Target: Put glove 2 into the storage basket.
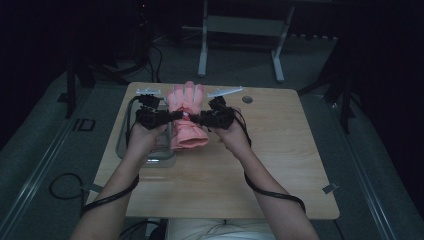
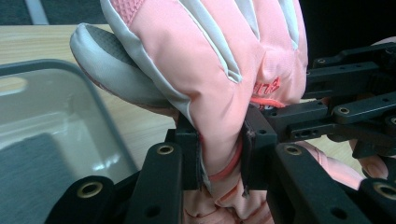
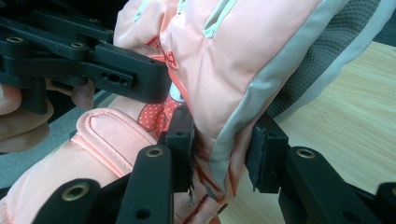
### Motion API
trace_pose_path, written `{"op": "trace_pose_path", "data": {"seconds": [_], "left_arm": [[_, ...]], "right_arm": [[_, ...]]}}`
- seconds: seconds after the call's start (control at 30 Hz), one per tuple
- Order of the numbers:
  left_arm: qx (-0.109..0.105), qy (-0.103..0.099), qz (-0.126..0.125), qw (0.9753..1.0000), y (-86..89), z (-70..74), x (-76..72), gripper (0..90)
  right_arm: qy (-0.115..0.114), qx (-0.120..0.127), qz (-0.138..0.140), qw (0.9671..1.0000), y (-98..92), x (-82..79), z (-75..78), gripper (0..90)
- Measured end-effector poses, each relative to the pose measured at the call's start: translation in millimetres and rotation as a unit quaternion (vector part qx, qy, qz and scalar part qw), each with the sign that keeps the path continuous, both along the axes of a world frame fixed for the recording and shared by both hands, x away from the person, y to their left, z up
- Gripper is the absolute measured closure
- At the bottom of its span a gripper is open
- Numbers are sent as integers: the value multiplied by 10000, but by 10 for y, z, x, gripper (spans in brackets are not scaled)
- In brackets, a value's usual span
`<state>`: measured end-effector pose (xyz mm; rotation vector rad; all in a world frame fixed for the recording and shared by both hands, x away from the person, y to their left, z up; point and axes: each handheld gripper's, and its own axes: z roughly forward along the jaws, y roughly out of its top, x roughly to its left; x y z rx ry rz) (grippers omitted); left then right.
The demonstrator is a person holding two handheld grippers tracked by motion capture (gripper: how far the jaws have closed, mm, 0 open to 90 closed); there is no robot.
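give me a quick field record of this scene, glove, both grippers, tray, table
glove: pink glove with grey trim, fingers pointing away from the person, held at its middle between both grippers
left gripper: left gripper shut on the glove's edge on the thumb side
right gripper: right gripper shut on the opposite edge of the glove
tray: clear plastic tray at the table's left, partly under the left hand
table: light wooden table
contact with table: cannot tell whether the glove's cuff touches it

The left tool [image 2: 223, 156] has its two black jaws pinched on the pink glove [image 2: 210, 70] at its wrist. Beside the glove's thumb lies a grey tray [image 2: 93, 112] on the wooden surface [image 2: 135, 123]; the right tool [image 2: 336, 107] meets the glove's far side.
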<state>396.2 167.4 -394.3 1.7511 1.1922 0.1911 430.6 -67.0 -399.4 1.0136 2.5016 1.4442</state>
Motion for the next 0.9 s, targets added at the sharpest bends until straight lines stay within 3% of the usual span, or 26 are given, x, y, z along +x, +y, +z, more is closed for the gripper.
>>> {"op": "trace_pose_path", "data": {"seconds": [0.43,0.7,0.9], "left_arm": [[-86,2,508,9987,511,6,-62,727],[-220,119,852,9961,780,-116,-82,727],[-263,189,964,9948,877,-229,-53,727]], "right_arm": [[-39,-75,383,9992,563,131,50,657],[1,-257,611,9978,902,222,-8,657],[98,-336,672,9971,1036,289,-95,657]]}}
